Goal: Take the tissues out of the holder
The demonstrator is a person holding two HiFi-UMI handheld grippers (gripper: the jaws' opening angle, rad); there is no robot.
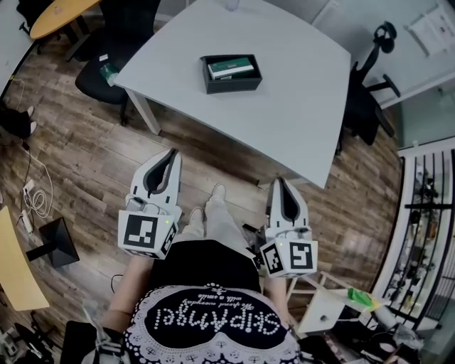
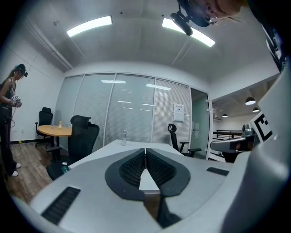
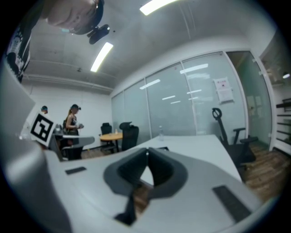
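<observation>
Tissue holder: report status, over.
Left gripper and right gripper shut, empty, short of table. Tissues in holder, untouched. Nothing in the way.

Table (image 1: 284,85) ahead of both grippers. Holder (image 1: 231,87) on it, toward the left half, well in from every edge. Tissues (image 1: 231,68) lie inside the holder. Bottle (image 2: 123,136) at the table's far edge. One chair (image 1: 99,71) at the table's left side, another chair (image 1: 366,99) at its right. Second table (image 1: 57,15) farther off, far left. Left gripper (image 1: 173,153) and right gripper (image 1: 279,182) side by side over the floor, on the near side of the table; the right one closer to the table's edge. Person's feet (image 1: 197,215) between them. Cable (image 1: 39,192) on the floor at left. Rack (image 1: 426,234) along the right
</observation>
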